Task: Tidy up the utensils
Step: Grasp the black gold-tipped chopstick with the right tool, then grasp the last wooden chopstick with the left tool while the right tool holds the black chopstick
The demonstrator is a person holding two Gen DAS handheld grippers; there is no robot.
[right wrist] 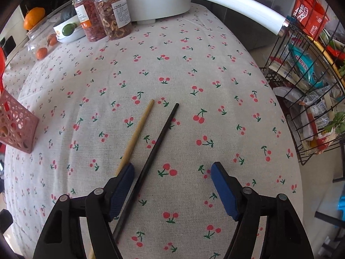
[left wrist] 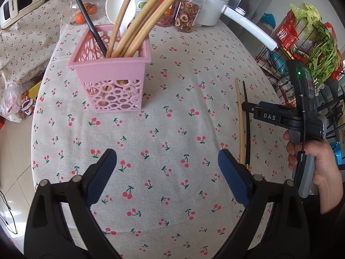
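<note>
A pink perforated utensil holder (left wrist: 112, 75) stands on the cherry-print tablecloth and holds several wooden chopsticks (left wrist: 138, 23), one black chopstick (left wrist: 86, 15) and a white spoon (left wrist: 127, 17). Its corner shows at the left of the right wrist view (right wrist: 15, 125). A wooden chopstick (right wrist: 138, 131) and a black chopstick (right wrist: 157, 142) lie loose on the cloth; they also show in the left wrist view, wooden (left wrist: 240, 116) and black (left wrist: 246, 108). My left gripper (left wrist: 167, 161) is open and empty, in front of the holder. My right gripper (right wrist: 172, 172) is open over the loose chopsticks, the black one between its fingers.
Two jars of dried food (right wrist: 103, 15), a white cooker with a long handle (right wrist: 232, 6), a clear box with oranges (right wrist: 43, 41) and a small dish (right wrist: 69, 30) stand at the table's far side. A wire rack (right wrist: 306, 82) with packets and greens stands to the right.
</note>
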